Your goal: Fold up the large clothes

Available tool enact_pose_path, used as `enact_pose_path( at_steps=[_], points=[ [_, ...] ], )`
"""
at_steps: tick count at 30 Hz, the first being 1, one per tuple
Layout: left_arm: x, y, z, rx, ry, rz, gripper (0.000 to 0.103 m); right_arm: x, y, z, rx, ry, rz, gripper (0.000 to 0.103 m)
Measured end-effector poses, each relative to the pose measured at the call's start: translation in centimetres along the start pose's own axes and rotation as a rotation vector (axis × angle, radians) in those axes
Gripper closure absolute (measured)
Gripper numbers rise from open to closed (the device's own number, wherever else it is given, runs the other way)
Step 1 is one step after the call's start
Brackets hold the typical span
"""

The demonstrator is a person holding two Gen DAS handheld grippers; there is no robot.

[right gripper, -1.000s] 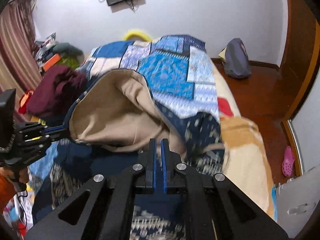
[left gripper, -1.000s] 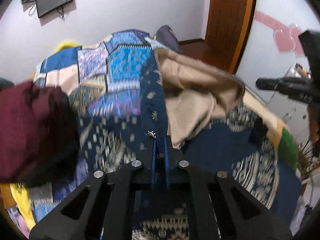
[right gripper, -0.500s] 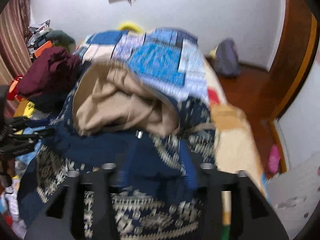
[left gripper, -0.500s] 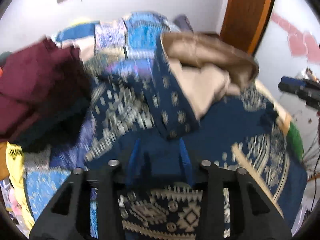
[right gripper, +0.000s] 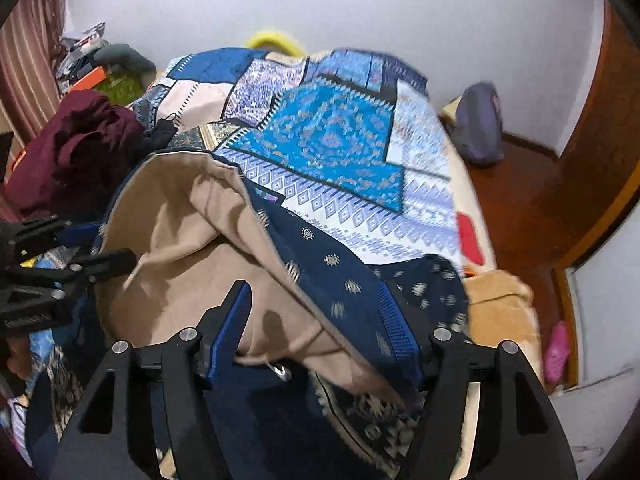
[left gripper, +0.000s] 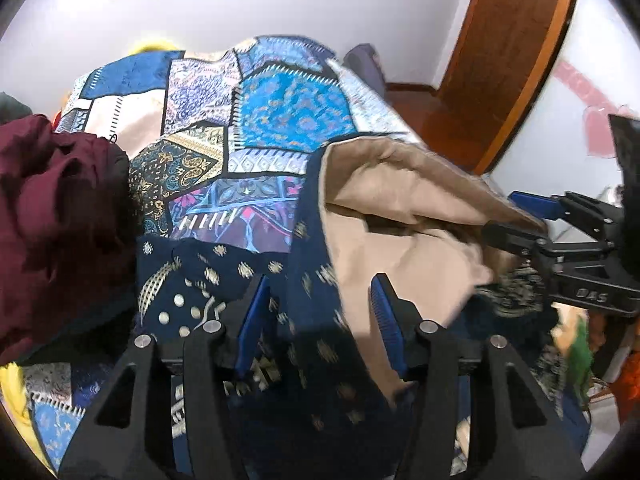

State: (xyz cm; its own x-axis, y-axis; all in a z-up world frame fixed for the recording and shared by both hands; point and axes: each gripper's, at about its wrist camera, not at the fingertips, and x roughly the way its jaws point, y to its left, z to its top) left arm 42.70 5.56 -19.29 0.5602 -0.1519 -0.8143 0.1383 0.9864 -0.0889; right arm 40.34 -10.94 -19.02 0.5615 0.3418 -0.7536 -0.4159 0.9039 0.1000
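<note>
Navy garment (left gripper: 304, 352) with tan lining lies on the bed; left fingers (left gripper: 256, 316) opening, right fingers (right gripper: 394, 328) apart.

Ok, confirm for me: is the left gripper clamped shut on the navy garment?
No: the left gripper has its jaws opening, pads clear of the navy garment lying between them.

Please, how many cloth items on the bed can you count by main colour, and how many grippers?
Navy garment with beige lining: 1
Maroon clothes pile: 1
Blue patchwork bedspread: 1
Grippers: 2, left gripper opening, right gripper open
Total: 5
</note>
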Motion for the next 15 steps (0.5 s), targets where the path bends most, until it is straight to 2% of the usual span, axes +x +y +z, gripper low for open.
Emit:
enact_pose_path(
  at_steps=[1,2,3,4,6,7,11,15],
  points=[
    [0.5,0.0,0.2,0.012,-0.001,0.022,0.051,0.5,-0.3,0.1,0.020,0.002,0.030,0.045],
    [1.0,-0.1,0.4,0.022,-0.003,0.035,0.051,0.7,-0.6,0.2,0.034,-0.002,0.053,0.053],
    [1.4,0.0,0.6,0.027,-0.003,0.038,0.051,1.0,-0.7,0.4,0.041,-0.002,0.067,0.063],
    [1.7,0.0,0.6,0.027,-0.003,0.034,0.051,1.3,-0.8,0.5,0.046,0.003,0.081,0.070],
    [2.3,-0.1,0.7,0.022,0.000,0.014,0.054,1.9,-0.8,0.7,0.049,0.016,0.106,0.093],
    [2.3,0.0,0.7,0.022,-0.001,0.009,0.057,2.1,-0.7,0.6,0.053,0.017,0.116,0.095],
    [1.9,-1.0,0.9,0.048,-0.018,0.011,0.092,0.9,-1.2,0.1,0.093,-0.039,0.113,0.097],
    [-0.8,-2.6,0.9,0.113,-0.084,0.019,0.096,-2.5,-2.4,-0.8,0.142,-0.110,0.095,0.097]
  ],
)
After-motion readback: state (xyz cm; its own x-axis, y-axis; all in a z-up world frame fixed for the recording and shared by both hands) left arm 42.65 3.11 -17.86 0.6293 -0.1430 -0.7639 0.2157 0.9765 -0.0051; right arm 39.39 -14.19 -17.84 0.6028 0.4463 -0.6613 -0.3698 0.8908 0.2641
